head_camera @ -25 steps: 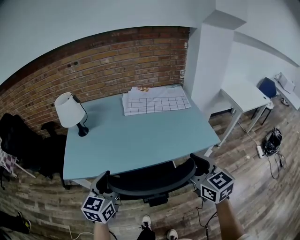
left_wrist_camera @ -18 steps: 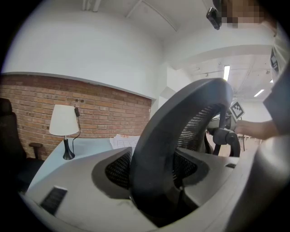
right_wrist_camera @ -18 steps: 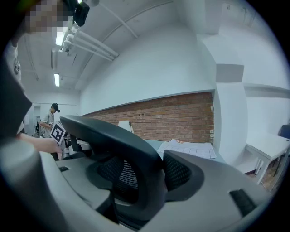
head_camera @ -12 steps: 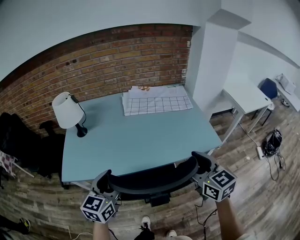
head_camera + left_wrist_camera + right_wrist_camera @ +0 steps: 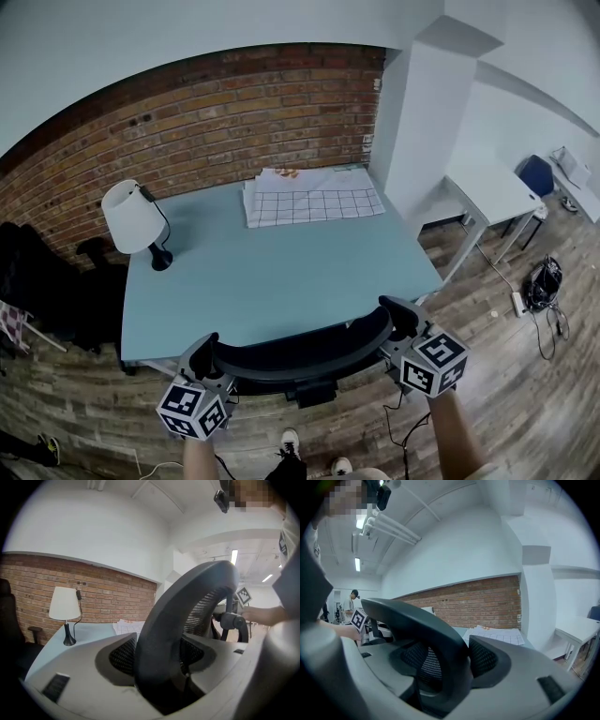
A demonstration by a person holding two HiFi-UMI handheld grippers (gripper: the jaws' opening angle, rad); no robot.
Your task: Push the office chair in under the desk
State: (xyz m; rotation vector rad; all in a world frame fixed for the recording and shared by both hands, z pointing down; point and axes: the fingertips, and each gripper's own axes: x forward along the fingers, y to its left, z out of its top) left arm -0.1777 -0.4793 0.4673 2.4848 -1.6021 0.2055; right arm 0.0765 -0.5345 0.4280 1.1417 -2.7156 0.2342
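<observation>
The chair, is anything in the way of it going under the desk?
Nothing that shows. The office chair stands with its back right at the front edge of the desk, gripped at each end by the left gripper and right gripper. The lamp and paper are on top, out of the way. Under the desk is hidden.

The head view looks steeply down on the desk [image 5: 281, 272], with the chair back [image 5: 300, 349] nearest and the brick wall [image 5: 206, 122] beyond. The left and right gripper views sit tight against opposite ends of the chair back, facing across the desk to the brick wall. All three views share these.
</observation>
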